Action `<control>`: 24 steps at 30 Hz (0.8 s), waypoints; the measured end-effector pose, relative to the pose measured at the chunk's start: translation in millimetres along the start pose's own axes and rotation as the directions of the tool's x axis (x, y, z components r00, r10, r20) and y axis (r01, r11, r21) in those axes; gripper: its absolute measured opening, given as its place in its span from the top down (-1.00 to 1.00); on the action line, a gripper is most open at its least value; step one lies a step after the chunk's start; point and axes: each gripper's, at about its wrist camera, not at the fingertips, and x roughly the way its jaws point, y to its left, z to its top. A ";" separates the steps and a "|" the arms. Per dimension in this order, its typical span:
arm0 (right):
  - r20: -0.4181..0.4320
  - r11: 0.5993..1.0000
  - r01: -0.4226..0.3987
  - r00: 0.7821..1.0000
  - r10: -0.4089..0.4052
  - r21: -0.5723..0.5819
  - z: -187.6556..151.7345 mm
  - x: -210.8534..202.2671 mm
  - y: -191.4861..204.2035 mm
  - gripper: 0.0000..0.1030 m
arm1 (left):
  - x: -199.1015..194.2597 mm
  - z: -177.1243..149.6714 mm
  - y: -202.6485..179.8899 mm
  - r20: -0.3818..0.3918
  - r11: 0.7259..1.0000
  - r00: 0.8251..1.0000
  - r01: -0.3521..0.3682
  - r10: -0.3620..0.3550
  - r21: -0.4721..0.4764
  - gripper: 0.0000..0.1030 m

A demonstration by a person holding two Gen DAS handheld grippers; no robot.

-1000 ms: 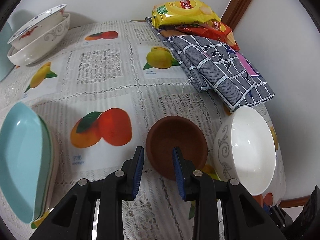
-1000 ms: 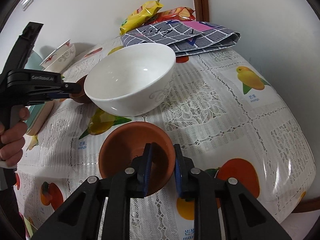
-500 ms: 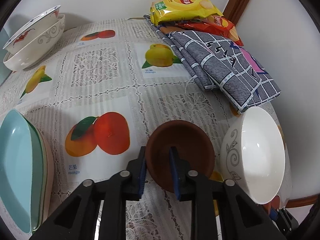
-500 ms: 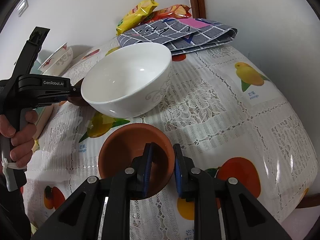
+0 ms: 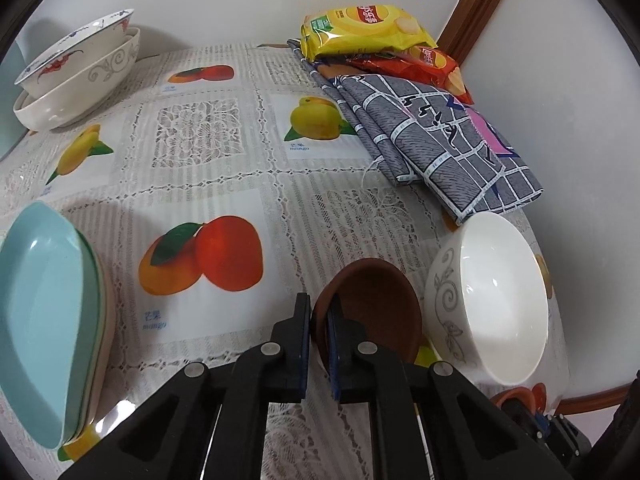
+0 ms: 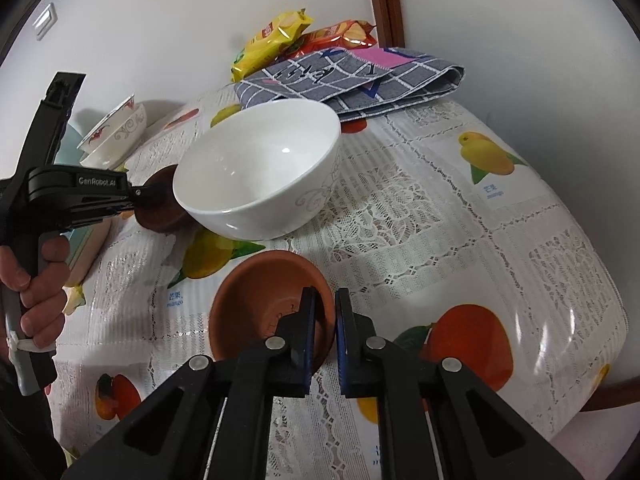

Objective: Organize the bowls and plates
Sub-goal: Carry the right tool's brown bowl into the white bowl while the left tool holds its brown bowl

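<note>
My left gripper [image 5: 319, 312] is shut on the near rim of a dark brown dish [image 5: 376, 312], tilted just left of the white bowl [image 5: 500, 300]. The same dish [image 6: 160, 204] and left gripper [image 6: 138, 194] show in the right wrist view behind the white bowl [image 6: 260, 176]. My right gripper [image 6: 325, 308] is shut on the rim of a second terracotta dish [image 6: 264, 304], in front of the white bowl.
Stacked light-blue plates [image 5: 44, 312] lie at the left. Two stacked patterned bowls [image 5: 76, 80] stand at the back left. A folded grey cloth [image 5: 432, 140] and snack bags [image 5: 360, 28] lie at the back right. The table edge [image 6: 580, 380] is close on the right.
My left gripper has closed from open onto the dark brown dish's rim, and the dish now tilts up. My right gripper stays shut on the terracotta dish.
</note>
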 end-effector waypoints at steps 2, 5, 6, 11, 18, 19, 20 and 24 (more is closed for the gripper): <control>0.008 1.000 -0.012 1.000 0.012 0.009 0.2 -4.1 0.0 0.83 | -4.0 -2.6 2.2 0.000 1.000 1.000 0.005 -0.005 -0.008 0.84; 0.019 1.000 0.000 1.000 0.000 0.005 0.1 -10.5 2.2 0.82 | -11.2 -5.9 3.4 0.007 1.000 1.000 0.003 -0.003 -0.010 0.84; 0.021 1.000 0.001 1.000 -0.001 0.005 0.5 -12.0 2.5 0.82 | -14.8 -6.9 3.4 0.010 1.000 1.000 0.005 -0.005 -0.009 0.84; 0.041 1.000 -0.018 0.999 0.017 0.026 1.8 -25.0 2.5 0.82 | -34.3 -9.4 3.9 0.035 1.000 0.999 0.022 -0.022 -0.013 0.84; 0.085 0.998 -0.050 0.995 0.046 0.046 12.3 -49.6 1.0 0.82 | -59.9 -10.1 6.7 0.068 0.999 0.997 0.031 -0.029 -0.024 0.84; 0.094 0.998 -0.049 0.995 0.045 0.045 15.4 -53.5 1.3 0.82 | -63.8 -10.2 7.7 0.072 0.999 0.997 0.031 -0.029 -0.028 0.84; 0.103 0.998 -0.041 0.994 0.036 0.039 19.6 -57.4 2.6 0.82 | -66.2 -10.4 8.5 0.075 0.999 0.997 0.030 -0.028 -0.029 0.84; 0.129 1.000 -0.009 0.992 0.006 0.023 37.8 -67.8 8.2 0.82 | -76.2 -10.5 12.7 0.090 0.999 0.996 0.021 -0.017 -0.037 0.84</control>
